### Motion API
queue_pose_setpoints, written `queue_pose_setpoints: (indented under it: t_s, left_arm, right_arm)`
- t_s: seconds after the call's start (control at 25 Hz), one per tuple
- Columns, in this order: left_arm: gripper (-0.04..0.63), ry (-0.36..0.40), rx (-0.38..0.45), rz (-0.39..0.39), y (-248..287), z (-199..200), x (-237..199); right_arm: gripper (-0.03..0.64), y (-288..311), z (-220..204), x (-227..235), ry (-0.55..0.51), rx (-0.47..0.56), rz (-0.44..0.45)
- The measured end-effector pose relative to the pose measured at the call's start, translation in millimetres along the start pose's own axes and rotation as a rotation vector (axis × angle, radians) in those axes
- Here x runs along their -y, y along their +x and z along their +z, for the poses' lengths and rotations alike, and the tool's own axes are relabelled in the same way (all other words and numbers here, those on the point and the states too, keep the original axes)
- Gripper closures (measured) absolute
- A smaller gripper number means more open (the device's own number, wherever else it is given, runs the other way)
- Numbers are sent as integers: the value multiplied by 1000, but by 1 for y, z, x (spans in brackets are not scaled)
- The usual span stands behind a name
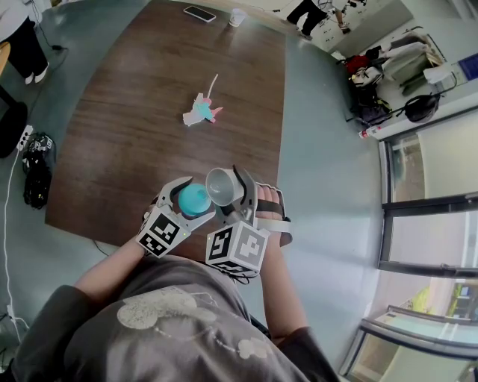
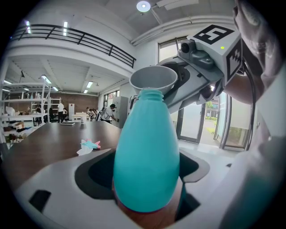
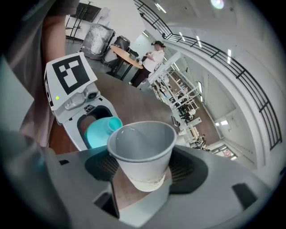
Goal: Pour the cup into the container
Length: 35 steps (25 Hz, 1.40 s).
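Big brown bench (image 1: 134,149) fills the head view, running from 6 up to 12 o'clock, and at its 6 o'clock edge the person in a grey shirt (image 1: 172,328) has both arms forward. The left tool (image 1: 196,201) is clamped on the teal container (image 2: 146,152): its own view shows the wide body wedged between the jaws, narrow neck pointing away with the open mouth at the far end. Right alongside, at about 2 o'clock of it in the head view, the right tool (image 1: 226,190) is gripping the grey paper cup (image 3: 142,150) by its lower half, jaws pressed on both sides. The cup is tipped over towards the container, rim just beside the teal mouth; whether the two touch cannot be told. The inside of the cup looks plain grey, contents not readable. Both are held in the air over the near end of the bench. Out at 12 o'clock from the tools, mid-bench, lies a small pink, teal and white toy (image 1: 202,112), well apart. At the far 12 o'clock end, a dark phone (image 1: 199,13) lies flat.
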State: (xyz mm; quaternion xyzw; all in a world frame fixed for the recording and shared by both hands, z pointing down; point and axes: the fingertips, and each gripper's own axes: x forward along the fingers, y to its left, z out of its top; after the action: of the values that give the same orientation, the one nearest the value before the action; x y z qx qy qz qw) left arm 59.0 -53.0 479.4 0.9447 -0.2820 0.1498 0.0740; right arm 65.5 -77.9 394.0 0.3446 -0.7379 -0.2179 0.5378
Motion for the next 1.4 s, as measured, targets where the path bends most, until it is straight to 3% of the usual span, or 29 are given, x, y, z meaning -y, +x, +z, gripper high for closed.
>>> queue_pose_setpoints:
  t_s: [0.56,1.4]
  left_arm:
    - [183,-5,11,5,3,0,-1]
    - [183,-32,32,6,2,-4,-2]
  right_arm:
    - [308,0,2,0,-84,-17,-31]
    - [308,-4,8,1,-126,-11,-46]
